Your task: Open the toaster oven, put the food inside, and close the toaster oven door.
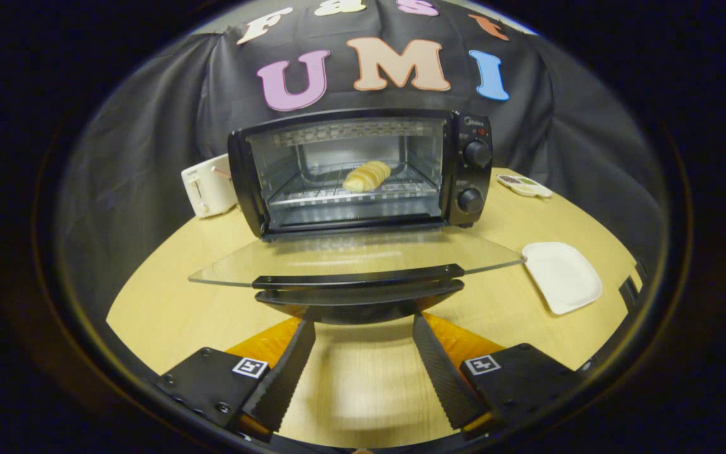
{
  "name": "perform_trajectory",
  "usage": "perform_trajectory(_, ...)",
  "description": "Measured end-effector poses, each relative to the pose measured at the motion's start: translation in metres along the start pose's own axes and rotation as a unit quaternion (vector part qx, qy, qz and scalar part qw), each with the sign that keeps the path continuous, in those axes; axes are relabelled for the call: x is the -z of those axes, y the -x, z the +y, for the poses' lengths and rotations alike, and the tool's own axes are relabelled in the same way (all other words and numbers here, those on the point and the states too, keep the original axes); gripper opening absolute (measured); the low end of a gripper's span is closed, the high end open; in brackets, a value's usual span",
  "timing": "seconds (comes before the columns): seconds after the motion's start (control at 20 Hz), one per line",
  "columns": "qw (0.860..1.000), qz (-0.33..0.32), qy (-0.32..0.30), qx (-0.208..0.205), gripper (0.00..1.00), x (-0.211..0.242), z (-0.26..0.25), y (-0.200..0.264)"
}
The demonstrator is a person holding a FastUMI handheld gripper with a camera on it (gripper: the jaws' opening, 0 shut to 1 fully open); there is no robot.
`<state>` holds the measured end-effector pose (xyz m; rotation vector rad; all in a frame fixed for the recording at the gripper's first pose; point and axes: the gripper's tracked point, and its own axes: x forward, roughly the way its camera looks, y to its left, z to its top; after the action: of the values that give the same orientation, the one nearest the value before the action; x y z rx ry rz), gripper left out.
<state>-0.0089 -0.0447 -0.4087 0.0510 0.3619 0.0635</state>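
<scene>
one open tool (361, 325) under door handle (359, 282)

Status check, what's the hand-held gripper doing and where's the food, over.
Hand-held gripper open, fingertips just under the door handle. Toaster oven door down flat, bread roll on the rack inside. Nothing between fingers and handle.

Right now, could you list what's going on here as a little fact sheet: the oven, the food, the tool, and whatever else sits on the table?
oven: black toaster oven on a wooden table
door: glass door folded down flat, open
door handle: black bar just ahead of the fingers
food: pale bread roll on the rack inside
tool: tool open, holding nothing, fingertips just short of the handle
right of oven: empty white plate; small dish further back
left of oven: white toaster
left to do: close the door
</scene>
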Motion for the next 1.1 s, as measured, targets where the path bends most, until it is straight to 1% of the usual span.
perform_trajectory(0.45, 0.997, -0.077, 0.007, -0.008, 0.97, -0.087, 0.012, -0.006)
perform_trajectory(0.8, 0.993, -0.111, 0.026, -0.019, 0.97, -0.15, 0.024, -0.031)
perform_trajectory(1.0, 0.991, -0.128, 0.014, -0.036, 0.97, -0.179, 0.032, -0.044)
perform_trajectory(1.1, 0.991, -0.133, 0.018, -0.026, 0.97, -0.187, 0.024, -0.043)
